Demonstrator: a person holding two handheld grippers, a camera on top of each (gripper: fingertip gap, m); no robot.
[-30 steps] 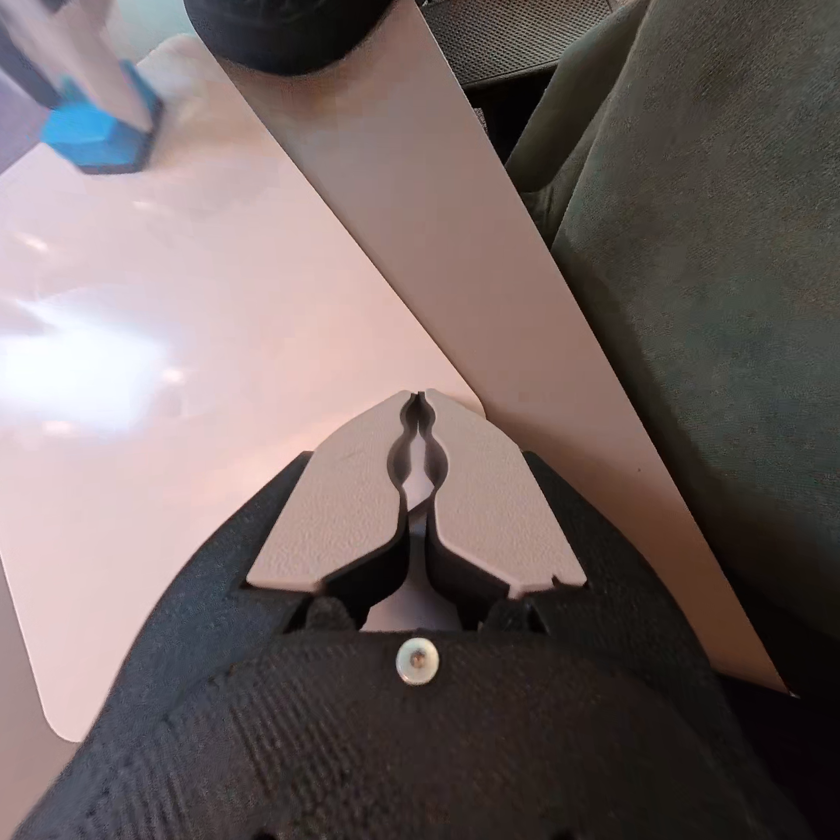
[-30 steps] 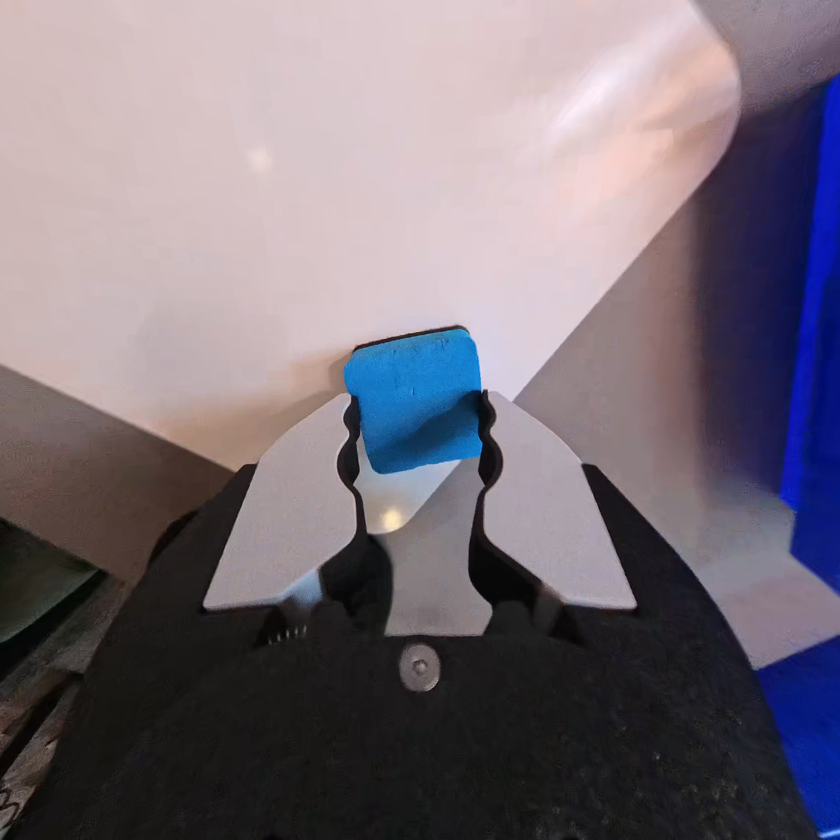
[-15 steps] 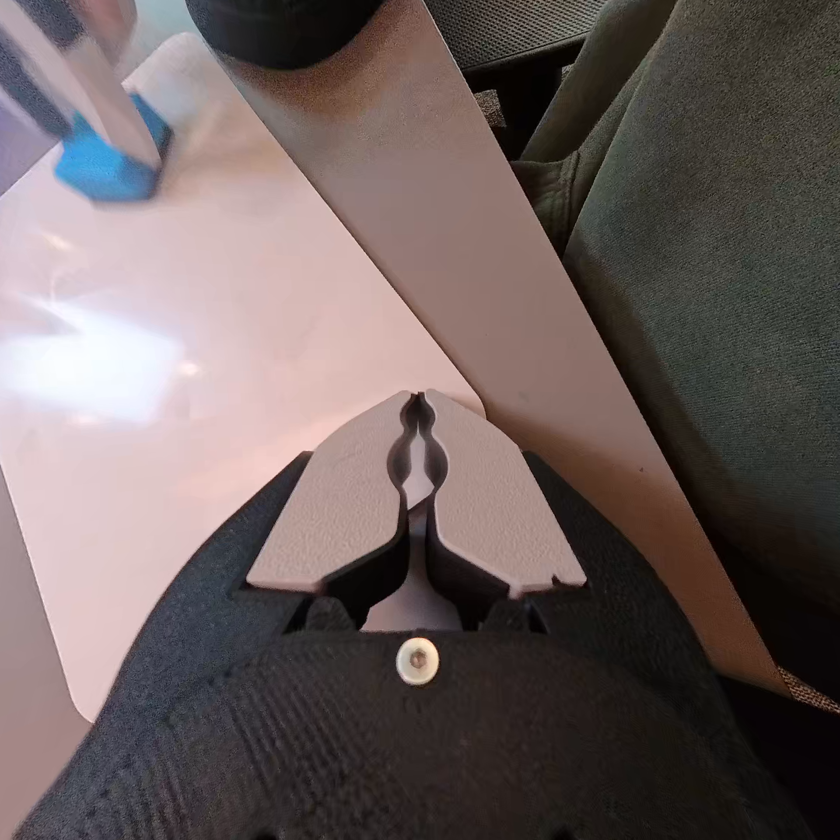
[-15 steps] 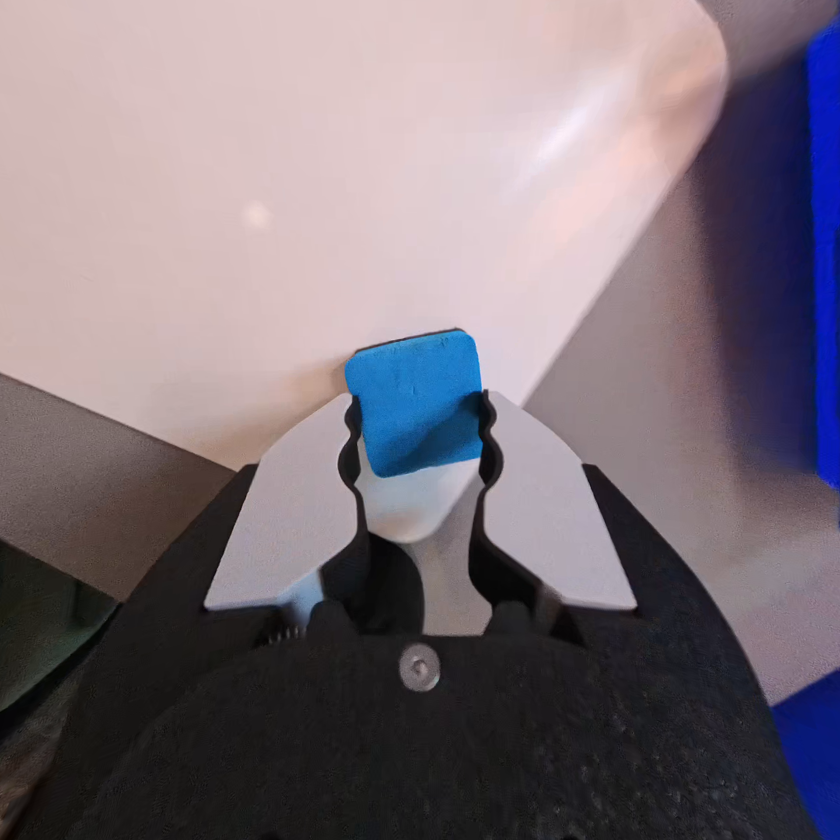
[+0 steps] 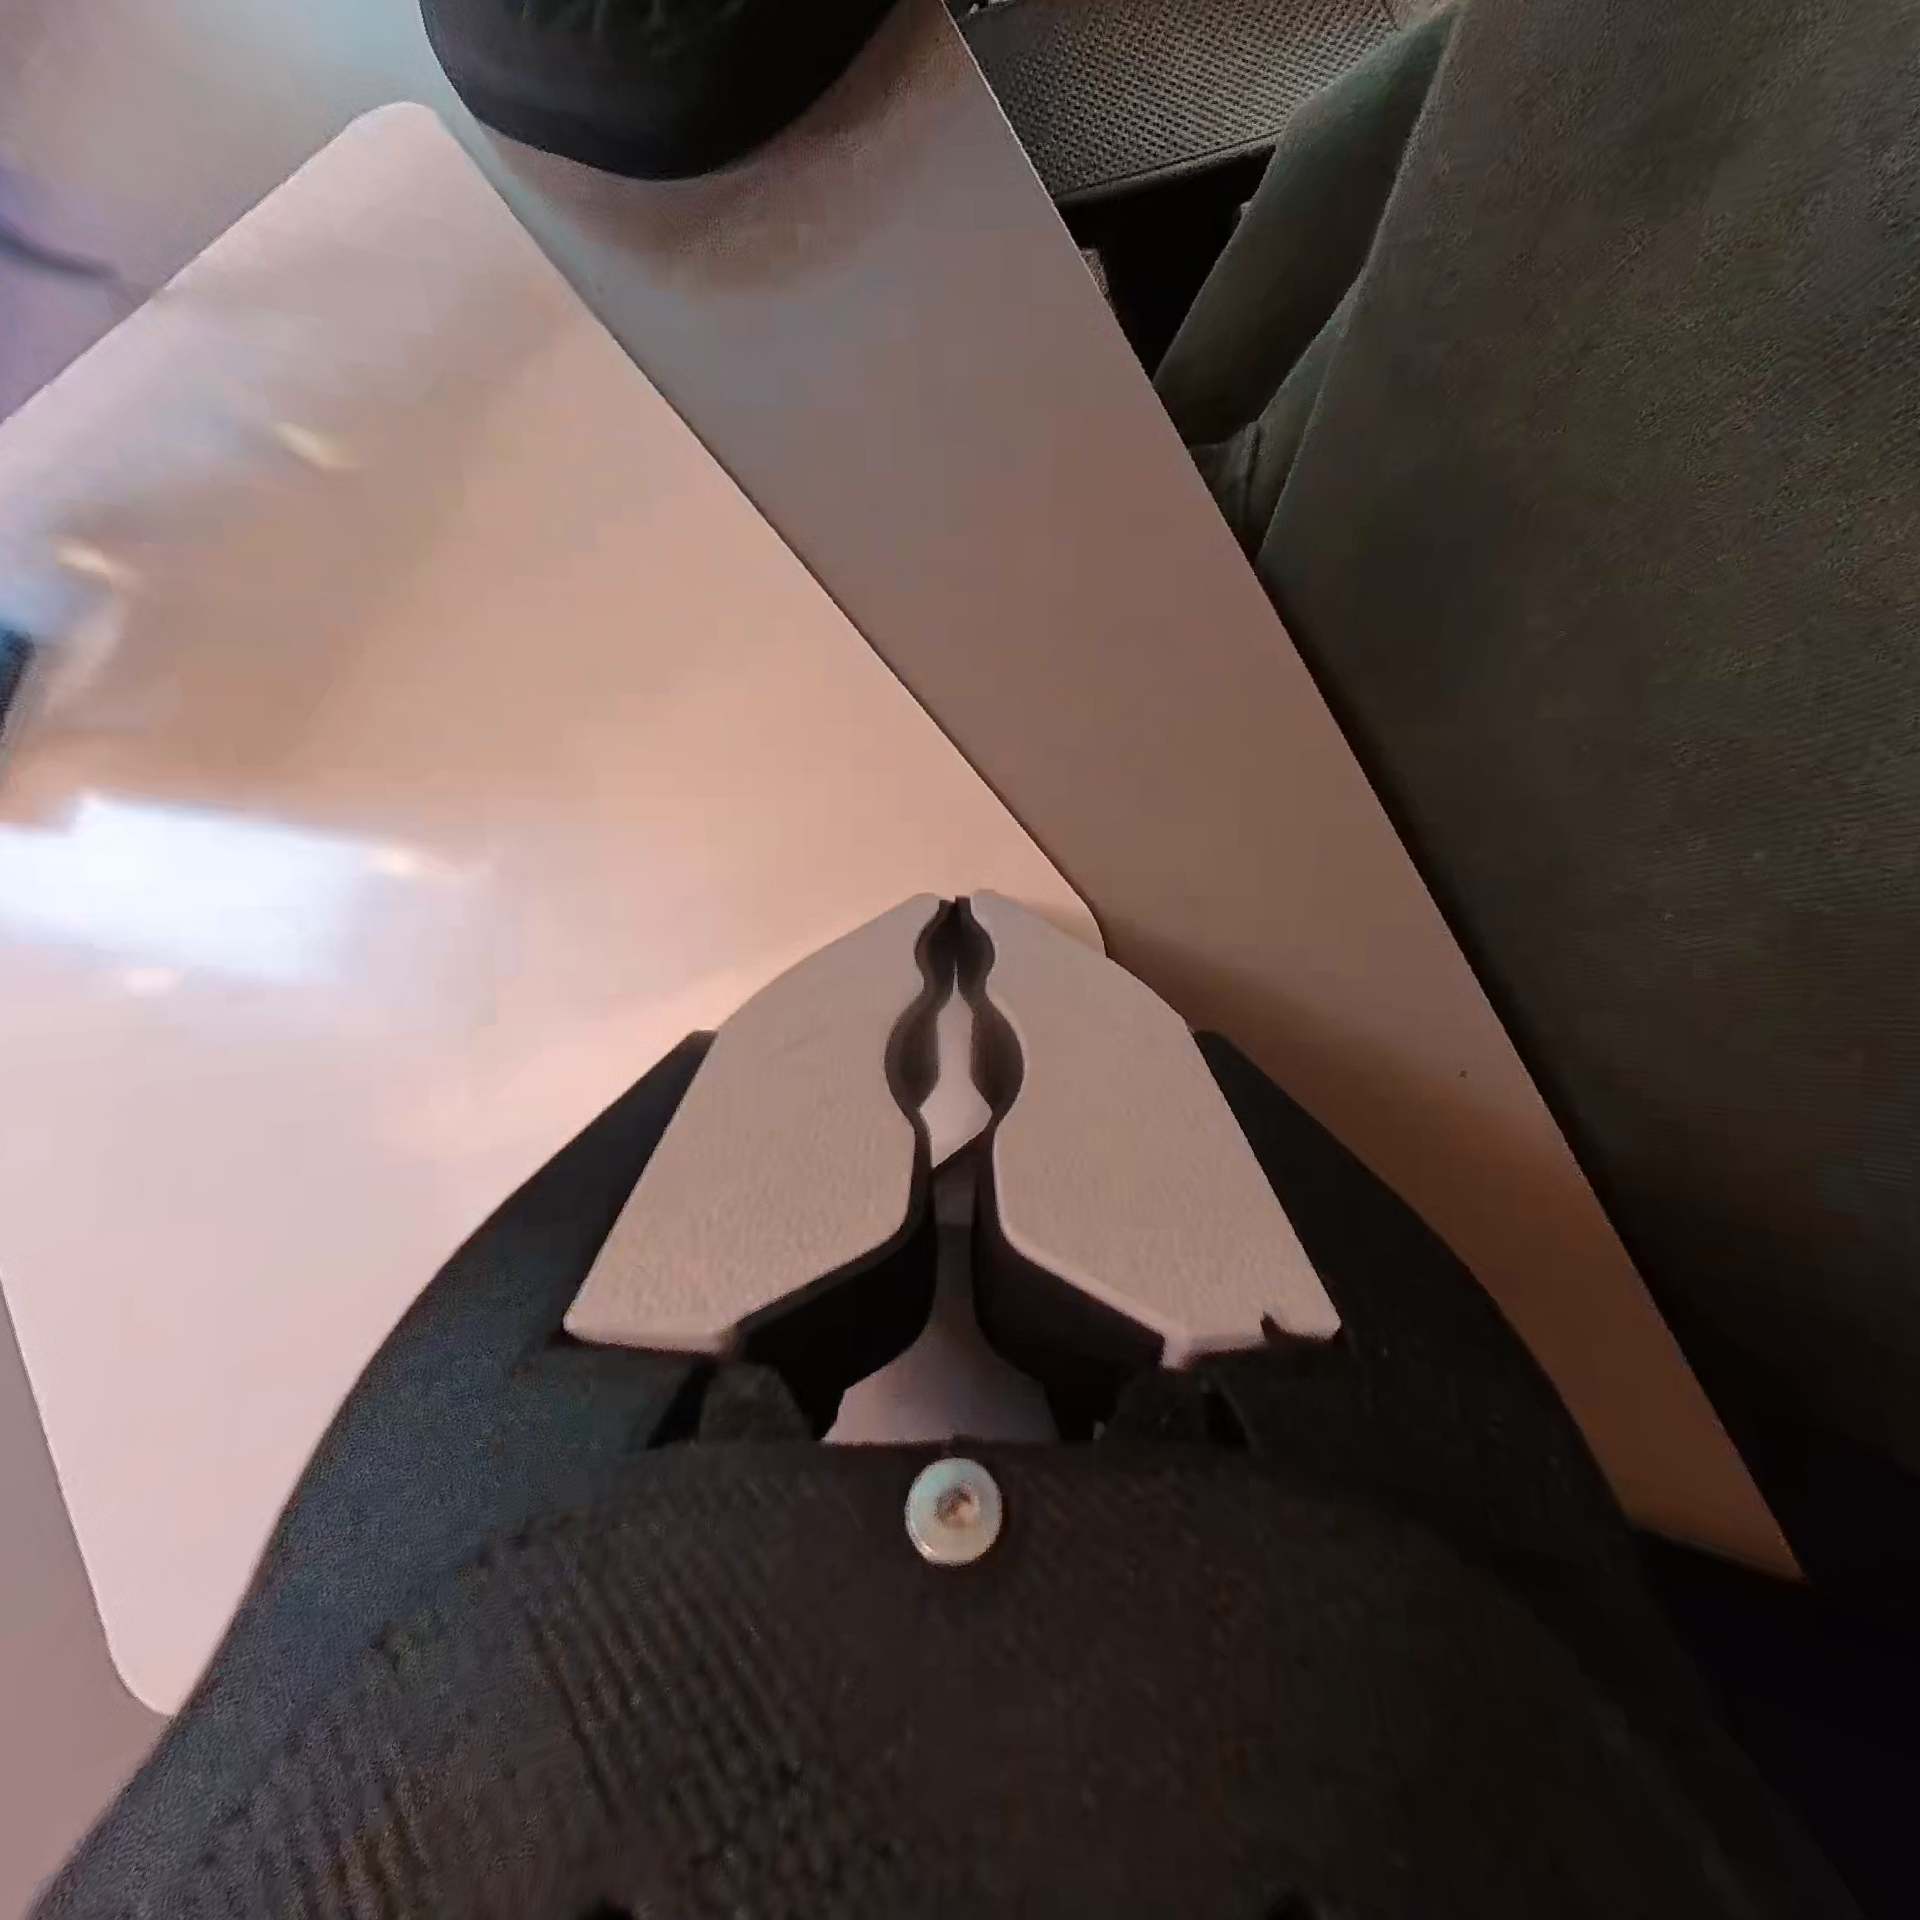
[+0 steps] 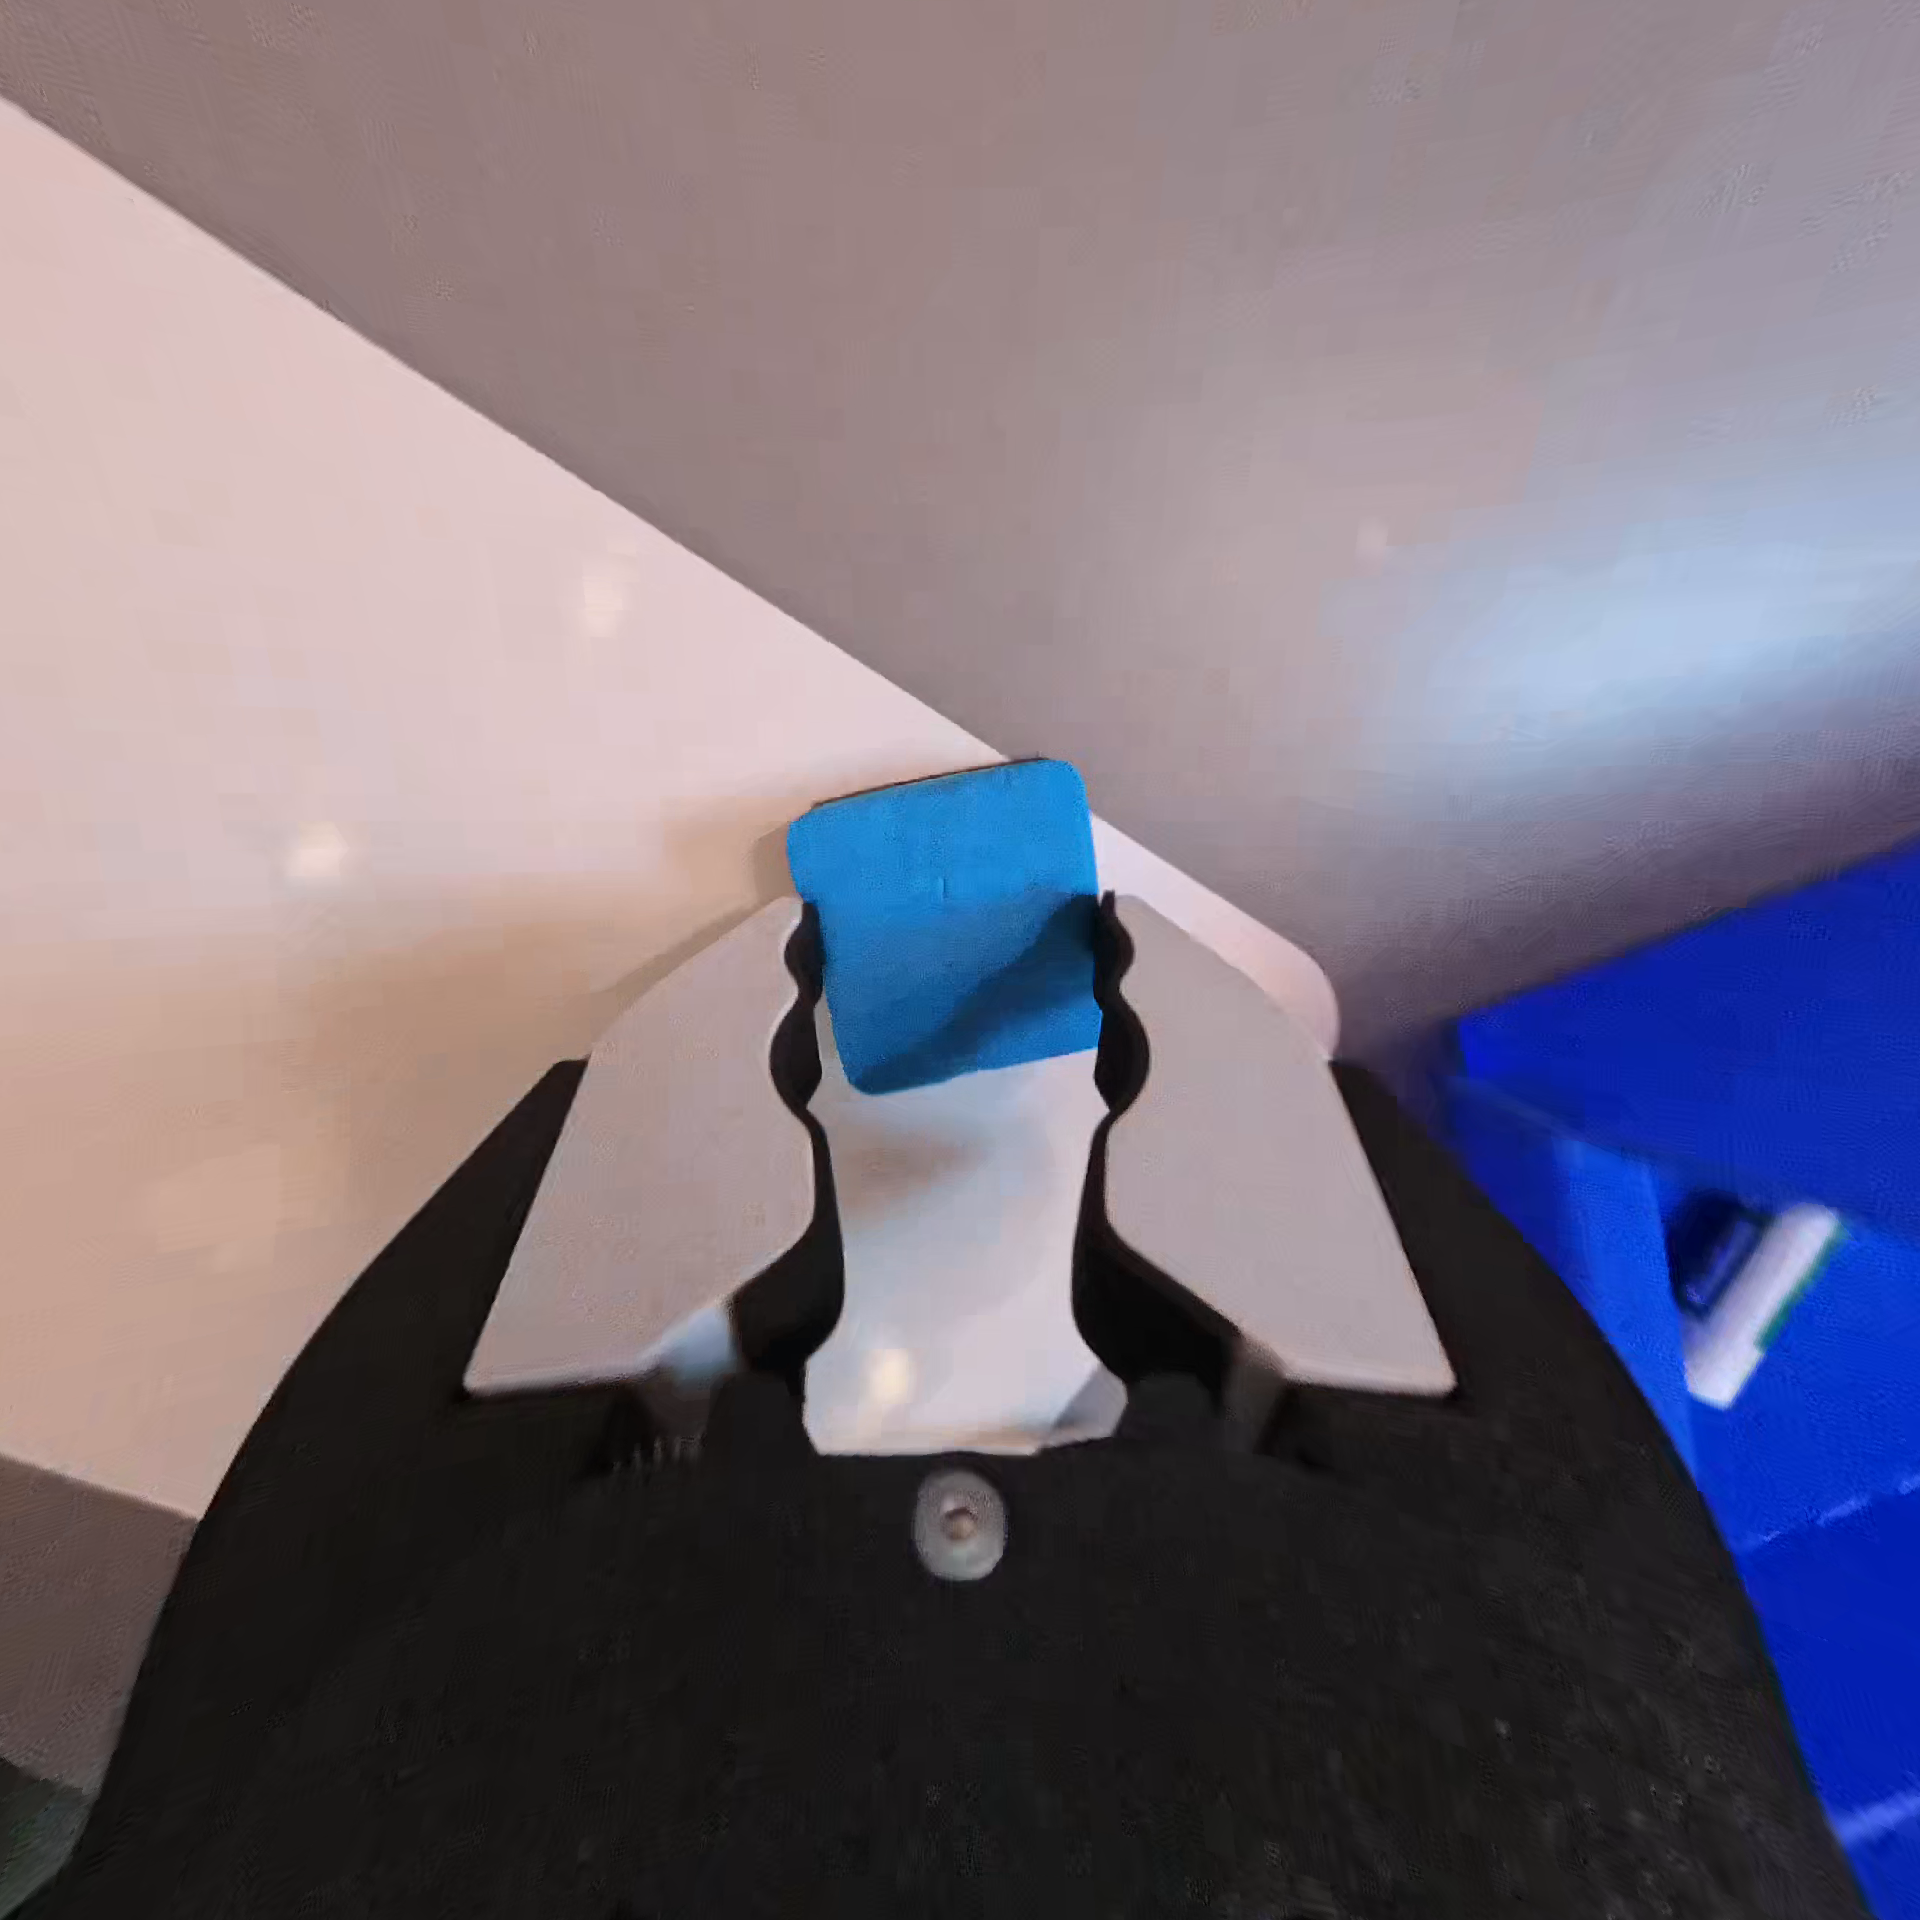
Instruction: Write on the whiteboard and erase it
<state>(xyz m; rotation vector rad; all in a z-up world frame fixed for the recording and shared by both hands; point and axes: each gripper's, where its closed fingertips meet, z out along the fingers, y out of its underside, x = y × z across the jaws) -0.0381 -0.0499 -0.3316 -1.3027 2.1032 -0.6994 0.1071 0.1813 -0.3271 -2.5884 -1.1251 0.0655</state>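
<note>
The whiteboard (image 5: 416, 779) is a glossy white sheet lying flat on the grey table (image 5: 883, 416); no marks show on it. My left gripper (image 5: 956, 909) is shut and empty, its tips at the board's near right corner. My right gripper (image 6: 951, 914) is shut on a blue eraser block (image 6: 945, 925), which sits at the board's edge near a rounded corner of the whiteboard (image 6: 312, 675). The right gripper does not show clearly in the left wrist view.
A dark round object (image 5: 644, 73) stands on the table at the top of the left wrist view. Dark green fabric (image 5: 1610, 727) lies past the table's right edge. A blue box (image 6: 1714, 1091) with a small white item (image 6: 1756, 1309) stands right of the board. My hands' fingertips stand some 25 centimeters from each other.
My right gripper has swept the eraser across the board to another edge near a corner, and it has left the left wrist view. The left gripper has stayed at its corner, shut.
</note>
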